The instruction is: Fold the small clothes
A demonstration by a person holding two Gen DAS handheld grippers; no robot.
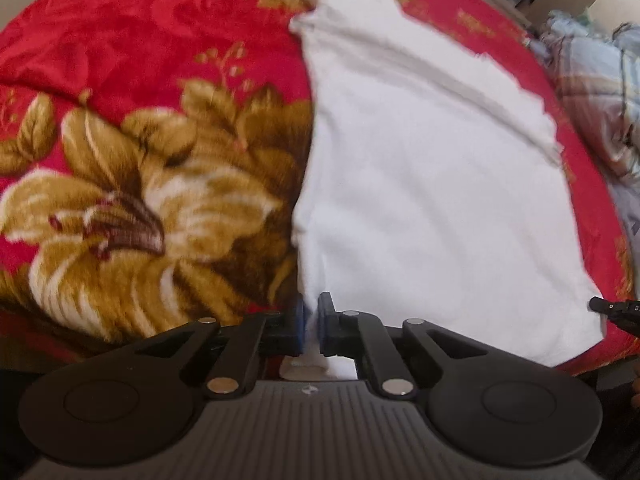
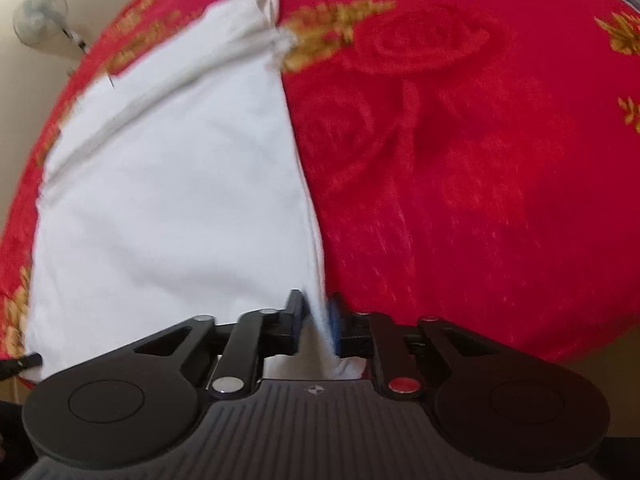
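Note:
A white garment [image 1: 432, 184] lies spread on a red blanket [image 1: 132, 36] with gold flowers. In the left wrist view my left gripper [image 1: 311, 316] is shut on the garment's near left corner, white cloth pinched between its blue pads. In the right wrist view the same white garment [image 2: 172, 200] fills the left half, and my right gripper [image 2: 318, 312] is shut on its near right corner. The tip of the right gripper [image 1: 612, 310] shows at the right edge of the left wrist view. The tip of the left gripper [image 2: 24, 360] shows at the left edge of the right wrist view.
The red blanket [image 2: 460, 160] stretches far to the right of the garment. A pile of pale bedding [image 1: 600, 80] lies past the blanket's far right edge. A standing fan [image 2: 38, 16] is against the wall at the far left.

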